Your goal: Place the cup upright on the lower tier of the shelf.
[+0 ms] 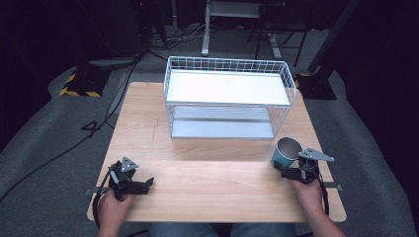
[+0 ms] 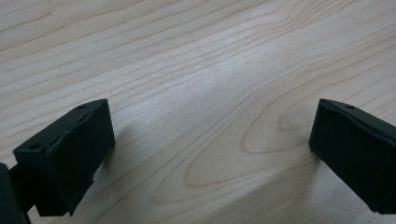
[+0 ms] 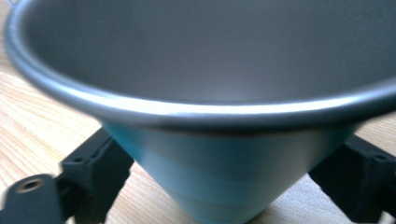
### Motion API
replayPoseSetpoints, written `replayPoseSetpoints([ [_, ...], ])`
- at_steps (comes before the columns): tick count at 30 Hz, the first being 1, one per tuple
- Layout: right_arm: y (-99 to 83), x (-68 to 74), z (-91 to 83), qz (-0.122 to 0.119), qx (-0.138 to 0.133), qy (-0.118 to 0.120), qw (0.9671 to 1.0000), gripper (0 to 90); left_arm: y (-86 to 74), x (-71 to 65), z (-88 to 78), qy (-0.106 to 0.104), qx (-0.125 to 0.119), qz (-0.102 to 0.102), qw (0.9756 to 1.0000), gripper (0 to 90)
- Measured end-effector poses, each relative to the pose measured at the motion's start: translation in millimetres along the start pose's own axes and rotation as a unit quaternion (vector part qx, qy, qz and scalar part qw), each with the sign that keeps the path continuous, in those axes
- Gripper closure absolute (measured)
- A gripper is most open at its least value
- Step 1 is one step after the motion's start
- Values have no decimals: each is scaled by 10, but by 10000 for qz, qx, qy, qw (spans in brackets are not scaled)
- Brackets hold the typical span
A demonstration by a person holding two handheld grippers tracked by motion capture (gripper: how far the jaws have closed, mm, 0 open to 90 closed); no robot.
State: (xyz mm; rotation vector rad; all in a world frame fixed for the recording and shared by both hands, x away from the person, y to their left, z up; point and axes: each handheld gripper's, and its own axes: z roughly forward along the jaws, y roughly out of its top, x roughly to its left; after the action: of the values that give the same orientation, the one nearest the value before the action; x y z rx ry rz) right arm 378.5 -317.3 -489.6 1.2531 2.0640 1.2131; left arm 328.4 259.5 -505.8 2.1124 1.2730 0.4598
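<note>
A teal cup (image 1: 287,150) with a grey inside stands upright near the table's right front corner. My right gripper (image 1: 279,167) reaches it from the near side. In the right gripper view the cup (image 3: 219,177) sits between the two black jaws of the right gripper (image 3: 219,186), and both pads touch its lower wall. My left gripper (image 1: 147,183) lies low over the table's left front, pointing right. Its jaws stand wide apart in the left gripper view, where the left gripper (image 2: 210,144) has only bare wood between them.
A white wire rack (image 1: 227,64) with two white shelves stands at the back middle of the wooden table (image 1: 207,177). Beyond the table lie a grey floor, cables and stand legs.
</note>
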Motion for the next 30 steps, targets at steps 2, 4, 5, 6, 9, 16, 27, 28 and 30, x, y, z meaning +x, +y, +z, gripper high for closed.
replayPoseSetpoints([
  [2, 2, -1, 7, 35, -41, -19, 10000, 160, 0, -1, 0, -1, -2, -6, 10000, 6],
  [4, 5, -5, 15, 26, -92, -7, 10000, 198, 0, 0, 0, 1, -1, 0, 10000, 6],
  [5, 5, -4, 15, 10, -100, -2, 9999, 200, 0, -1, 0, -2, -2, -6, 10000, 6],
  [6, 5, -2, 16, 3, -96, -22, 10000, 202, 0, -1, 0, -2, -1, -6, 10000, 6],
  [9, 5, 1, 18, -2, -95, -27, 10000, 207, 0, 0, 0, 0, 1, 0, 10000, 6],
  [16, 7, -4, 20, -22, -95, -39, 9999, 210, 0, 1, -2, 1, 12, 6, 10000, 6],
  [27, 16, 1, 16, -29, -99, -37, 9999, 211, 0, 0, -2, -3, 12, 4, 10000, 6],
  [28, 22, 4, 13, -62, -115, -30, 9999, 211, 0, 0, -1, -2, 10, 2, 10000, 6],
  [30, 39, 22, 6, -39, -150, 5, 9999, 211, 0, -1, 1, -10, 0, -11, 10000, 6],
])
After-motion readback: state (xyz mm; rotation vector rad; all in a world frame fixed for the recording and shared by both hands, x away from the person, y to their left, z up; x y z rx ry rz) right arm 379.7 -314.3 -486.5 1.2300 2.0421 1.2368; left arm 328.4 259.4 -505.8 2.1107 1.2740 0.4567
